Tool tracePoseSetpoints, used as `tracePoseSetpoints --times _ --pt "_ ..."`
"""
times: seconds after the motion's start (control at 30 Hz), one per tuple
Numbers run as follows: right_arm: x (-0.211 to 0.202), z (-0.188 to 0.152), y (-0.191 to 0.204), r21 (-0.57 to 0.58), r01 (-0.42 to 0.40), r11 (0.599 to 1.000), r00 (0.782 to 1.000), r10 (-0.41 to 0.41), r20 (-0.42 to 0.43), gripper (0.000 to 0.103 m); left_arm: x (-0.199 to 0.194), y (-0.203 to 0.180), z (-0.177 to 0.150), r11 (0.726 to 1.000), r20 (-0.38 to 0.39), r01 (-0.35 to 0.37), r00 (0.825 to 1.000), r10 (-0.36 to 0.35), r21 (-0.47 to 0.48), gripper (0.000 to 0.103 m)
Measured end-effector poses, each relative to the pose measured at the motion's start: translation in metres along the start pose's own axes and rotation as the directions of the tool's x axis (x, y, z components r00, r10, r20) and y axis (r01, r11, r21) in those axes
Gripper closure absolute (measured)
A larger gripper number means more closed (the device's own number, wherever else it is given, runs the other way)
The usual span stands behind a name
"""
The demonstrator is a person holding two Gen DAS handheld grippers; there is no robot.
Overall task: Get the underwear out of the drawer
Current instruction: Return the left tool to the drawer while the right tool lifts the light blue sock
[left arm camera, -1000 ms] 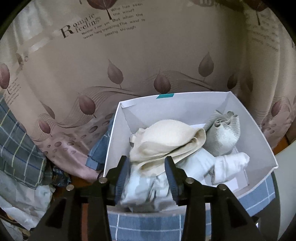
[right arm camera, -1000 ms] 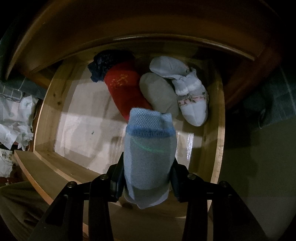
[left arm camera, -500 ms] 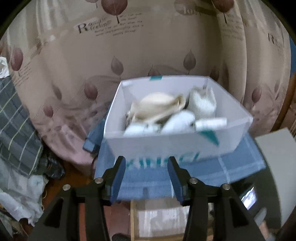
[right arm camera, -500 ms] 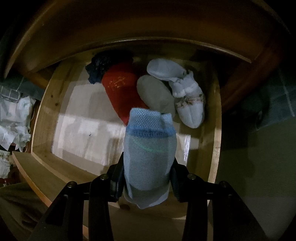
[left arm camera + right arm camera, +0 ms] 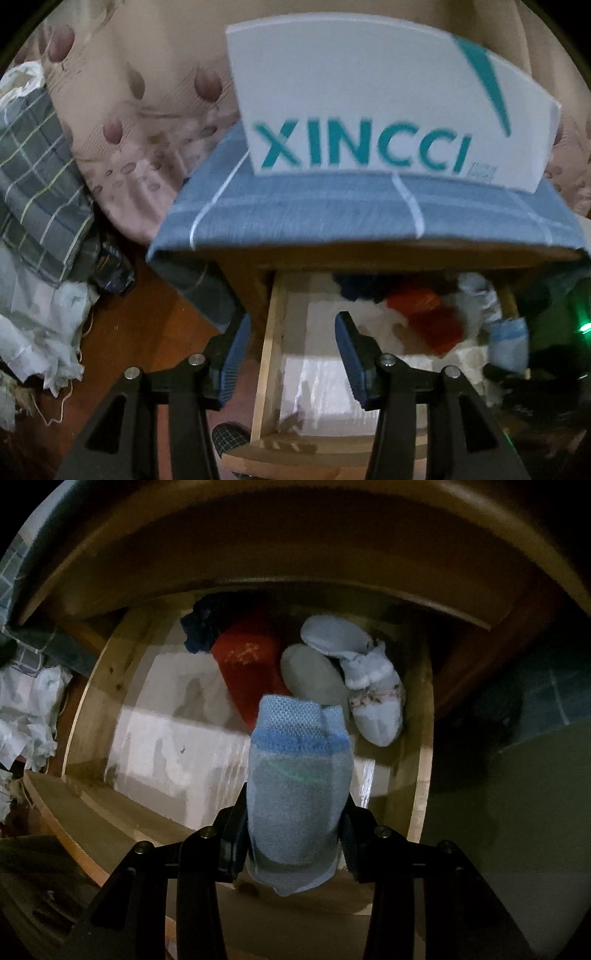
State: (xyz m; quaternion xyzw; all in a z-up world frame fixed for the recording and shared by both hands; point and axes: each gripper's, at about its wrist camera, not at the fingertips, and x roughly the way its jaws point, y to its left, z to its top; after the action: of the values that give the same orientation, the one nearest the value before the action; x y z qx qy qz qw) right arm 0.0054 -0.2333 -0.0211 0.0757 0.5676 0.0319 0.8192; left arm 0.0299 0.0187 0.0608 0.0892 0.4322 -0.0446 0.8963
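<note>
The wooden drawer stands pulled out under the top of the cabinet. In it lie a red roll, a grey roll, a pale floral piece and a dark navy piece. My right gripper is shut on a light blue rolled underwear and holds it above the drawer's front right part. The left wrist view shows that roll at the right. My left gripper is open and holds nothing, over the left wall of the drawer.
A white box with teal lettering stands on a blue checked cloth that covers the cabinet top. A leaf-print curtain hangs behind. Plaid fabric and crumpled white material lie on the floor at left.
My left gripper has left the white box, where the pale garments stay, and has sunk to the drawer's front with its jaws a little wider. The right gripper has kept still with the blue roll.
</note>
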Motion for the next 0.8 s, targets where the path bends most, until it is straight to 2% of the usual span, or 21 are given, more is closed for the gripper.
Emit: tracePoseSetpoints --times 0.13,0.2,0.37,0.47,0.8 --pt "-0.022 0.003 0.001 -0.009 -0.024 1.000 0.996 0.024 0.092 0.064 0.012 0.004 -0.009 0.999 -0.042 0.036 0.998 -0.037 -0.024 0.054" --pt "-0.034 0.001 -0.002 0.024 -0.059 0.998 0.990 0.056 0.127 0.064 0.018 0.010 -0.010 0.997 -0.066 0.067 0.995 -0.070 -0.049 0.054" --pt "-0.050 -0.002 -0.003 0.077 -0.104 0.992 0.988 0.094 0.122 0.064 0.023 0.016 -0.011 0.992 -0.090 0.073 0.993 -0.082 -0.104 0.054" --pt "-0.063 -0.001 0.006 0.040 -0.044 0.998 0.993 0.039 0.115 0.064 0.025 0.013 -0.013 0.993 -0.103 0.079 0.991 -0.088 -0.089 0.054" --pt "-0.132 0.021 0.019 0.013 -0.043 0.999 0.984 0.041 0.174 0.064 0.024 0.007 -0.016 0.995 -0.106 0.085 0.990 -0.091 -0.055 0.054"
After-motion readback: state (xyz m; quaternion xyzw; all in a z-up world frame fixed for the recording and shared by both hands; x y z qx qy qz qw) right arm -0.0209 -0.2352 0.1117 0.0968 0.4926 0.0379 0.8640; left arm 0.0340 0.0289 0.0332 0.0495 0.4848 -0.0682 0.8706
